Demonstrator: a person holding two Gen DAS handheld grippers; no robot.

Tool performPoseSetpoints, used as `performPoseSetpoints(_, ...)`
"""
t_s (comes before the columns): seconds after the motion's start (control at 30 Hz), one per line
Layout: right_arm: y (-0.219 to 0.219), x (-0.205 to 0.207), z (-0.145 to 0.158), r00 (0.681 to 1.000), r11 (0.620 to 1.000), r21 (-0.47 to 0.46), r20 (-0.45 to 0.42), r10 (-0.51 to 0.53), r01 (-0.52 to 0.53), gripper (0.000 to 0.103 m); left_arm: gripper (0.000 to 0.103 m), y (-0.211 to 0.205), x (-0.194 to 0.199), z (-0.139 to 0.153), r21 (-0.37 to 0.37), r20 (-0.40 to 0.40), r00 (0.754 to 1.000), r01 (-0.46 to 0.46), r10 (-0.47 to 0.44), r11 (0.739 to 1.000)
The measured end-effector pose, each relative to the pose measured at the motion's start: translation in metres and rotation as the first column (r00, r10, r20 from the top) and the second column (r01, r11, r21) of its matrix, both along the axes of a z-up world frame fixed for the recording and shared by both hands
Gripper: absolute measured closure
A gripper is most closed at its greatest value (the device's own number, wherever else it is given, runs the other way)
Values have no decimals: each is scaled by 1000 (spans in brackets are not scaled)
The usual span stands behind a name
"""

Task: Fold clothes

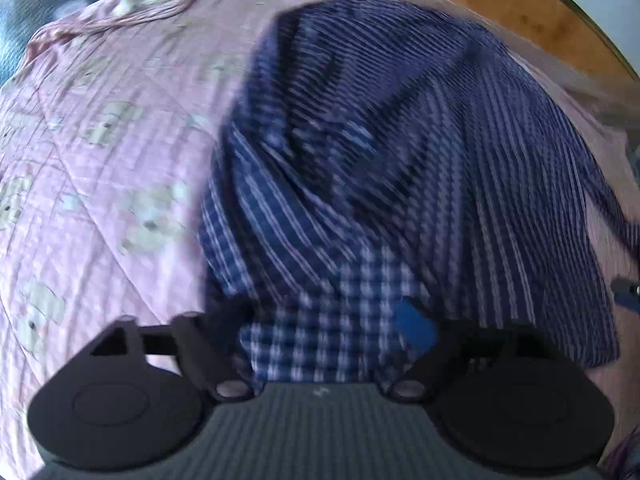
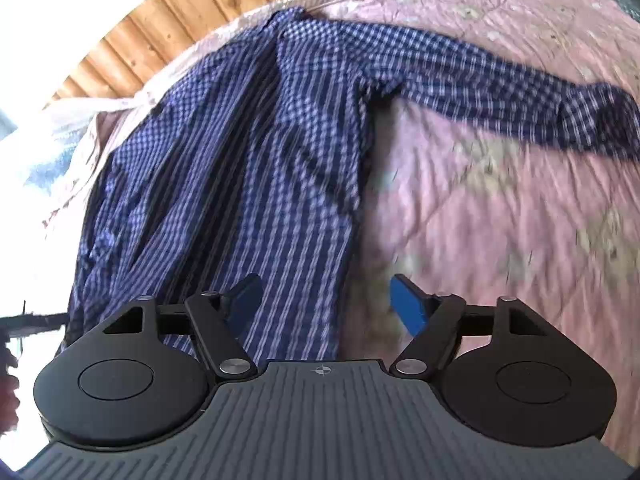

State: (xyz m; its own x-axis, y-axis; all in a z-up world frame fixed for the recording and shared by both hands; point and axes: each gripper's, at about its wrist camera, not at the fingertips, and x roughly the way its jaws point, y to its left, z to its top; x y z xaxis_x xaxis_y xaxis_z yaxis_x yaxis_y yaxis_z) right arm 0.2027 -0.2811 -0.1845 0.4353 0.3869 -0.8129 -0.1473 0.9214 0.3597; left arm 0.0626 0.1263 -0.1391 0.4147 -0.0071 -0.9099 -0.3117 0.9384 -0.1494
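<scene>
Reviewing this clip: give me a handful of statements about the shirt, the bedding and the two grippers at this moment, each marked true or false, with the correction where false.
1. The checked shirt lies on a pink quilt. True.
2. The right gripper is clamped on the shirt's hem. False: its blue fingers stand wide apart, pressing nothing.
3. One sleeve stretches out sideways from the shirt's body across the quilt. True.
4. The shirt is already folded into a neat square. False: it lies spread out lengthwise, rumpled, not yet folded.
5. The left gripper is open above the shirt fabric. True.
6. The wall behind the bed is white tile. False: wooden planks show there.
</scene>
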Motion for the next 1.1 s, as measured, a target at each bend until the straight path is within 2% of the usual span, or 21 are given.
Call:
performPoseSetpoints(0.13, 7, -28, -6, 999, 1000, 13, -37, -15, 15, 27, 16, -22, -4, -9, 156, 3, 998, 59, -60, 986)
performPoseSetpoints(0.17, 9, -32, -10, 999, 1000, 15, -42, -18, 19, 27, 42, -22, -5, -11, 185, 2, 998, 68, -69, 980)
performPoseSetpoints(0.2, 10, -36, -15, 999, 1000, 18, -47, -21, 22, 27, 75, -21, -5, -13, 212, 1, 997, 76, -78, 974)
performPoseSetpoints(0.27, 11, -43, -23, 998, 999, 32, -57, -23, 25, 29, 86, 4, -15, -2, 140, 34, 999, 12, -17, 990)
performPoseSetpoints(0.33, 9, -46, -28, 998, 998, 66, -63, -12, 16, 44, 94, 36, -26, 12, 61, 83, 995, -63, 58, 996)
performPoseSetpoints(0.37, 9, -47, -30, 998, 996, 85, -63, -4, 9, 58, 96, 54, -33, 21, 79, 102, 990, -108, 100, 991)
performPoseSetpoints(0.43, 9, -49, -33, 999, 994, 108, -52, 11, -5, 60, 96, 95, -43, 36, 134, 124, 969, -230, 214, 964)
performPoseSetpoints(0.47, 9, -50, -32, 999, 994, 107, -39, 15, -11, 60, 96, 118, -50, 42, 167, 136, 948, -309, 289, 936)
performPoseSetpoints(0.5, 9, -52, -31, 999, 994, 108, -29, 19, -16, 60, 90, 148, -59, 49, 172, 146, 903, -425, 404, 889)
performPoseSetpoints(0.53, 9, -53, -30, 1000, 994, 109, -22, 16, -14, 60, 85, 179, -71, 54, 151, 163, 839, -541, 519, 827)
performPoseSetpoints(0.6, 7, -55, -30, 1000, 994, 110, -12, 4, -3, 59, 79, 219, -90, 56, 175, 160, 721, -693, 674, 700)
performPoseSetpoints(0.63, 6, -56, -30, 1000, 994, 112, -10, -6, 7, 57, 78, 229, -97, 56, 144, 157, 708, -706, 689, 693)
performPoseSetpoints(0.67, 4, -57, -30, 1000, 993, 114, -8, -18, 19, 51, 74, 229, -101, 55, 108, 156, 722, -691, 674, 715)
performPoseSetpoints(0.7, 3, -58, -30, 1000, 993, 118, -2, -28, 28, 47, 62, 220, -102, 56, 92, 151, 758, -650, 635, 754)
performPoseSetpoints(0.77, 0, -60, -29, 999, 991, 126, 19, -42, 40, 37, 46, 179, -101, 50, 74, 132, 858, -508, 496, 858)
performPoseSetpoints(0.83, 0, -62, -26, 998, 990, 138, 52, -44, 37, 29, 44, 131, -97, 35, 30, 93, 941, -329, 325, 944)
performPoseSetpoints(0.87, 1, -61, -26, 997, 990, 137, 67, -39, 29, 26, 44, 105, -96, 24, 5, 68, 969, -240, 239, 971)
performPoseSetpoints(0.93, 4, -61, -26, 995, 992, 129, 101, -22, 9, 25, 43, 72, -98, 3, -28, 42, 991, -125, 126, 992)
performPoseSetpoints(1.0, 10, -58, -29, 993, 994, 110, 118, 15, -28, 24, 42, 61, -91, -16, -70, 8, 996, -93, 94, 993)
performPoseSetpoints(1.07, 19, -57, -33, 992, 992, 90, 100, 75, -84, 25, 39, 53, -90, -18, -45, 35, 995, -93, 94, 995)
performPoseSetpoints(1.1, 24, -56, -36, 990, 990, 81, 88, 106, -113, 32, 72, 54, -88, -14, -26, 43, 996, -82, 84, 996)
